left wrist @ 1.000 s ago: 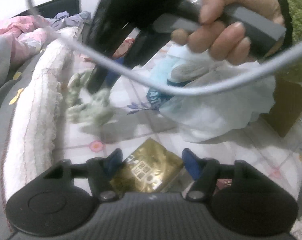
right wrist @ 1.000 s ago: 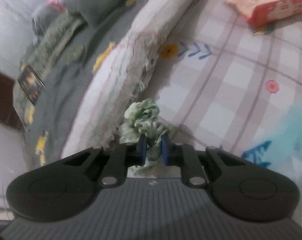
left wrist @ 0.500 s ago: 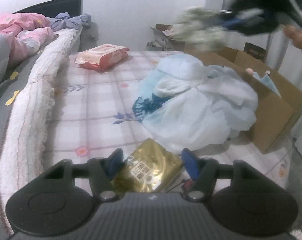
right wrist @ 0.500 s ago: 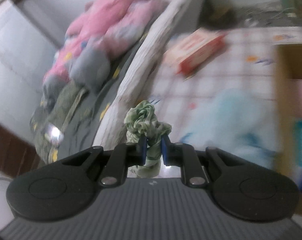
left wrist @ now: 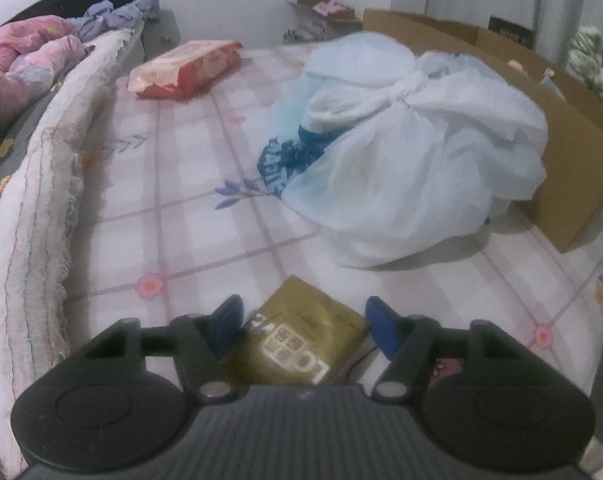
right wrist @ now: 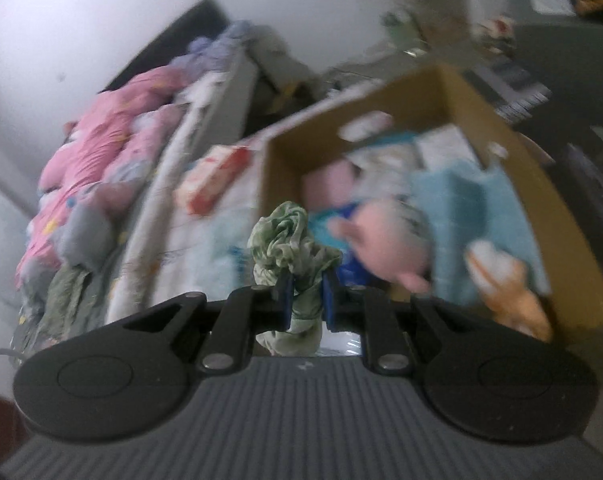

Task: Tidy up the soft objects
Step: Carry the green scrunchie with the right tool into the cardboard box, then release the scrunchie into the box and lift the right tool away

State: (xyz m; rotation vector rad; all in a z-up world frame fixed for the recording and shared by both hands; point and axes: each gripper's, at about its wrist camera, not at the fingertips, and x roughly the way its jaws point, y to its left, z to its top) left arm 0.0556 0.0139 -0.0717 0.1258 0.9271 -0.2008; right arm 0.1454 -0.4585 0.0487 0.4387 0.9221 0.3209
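Scrunchie (right wrist: 291,240), green, sits clamped in our right tool (right wrist: 304,300), just short of the cardboard box (right wrist: 497,128); our left tool (left wrist: 303,324) hangs apart beside that box, over a gold packet (left wrist: 301,344).

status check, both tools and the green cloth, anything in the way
Right tool shut on green cloth, held up near cardboard box. Left tool open over gold packet. Path to box unobstructed.
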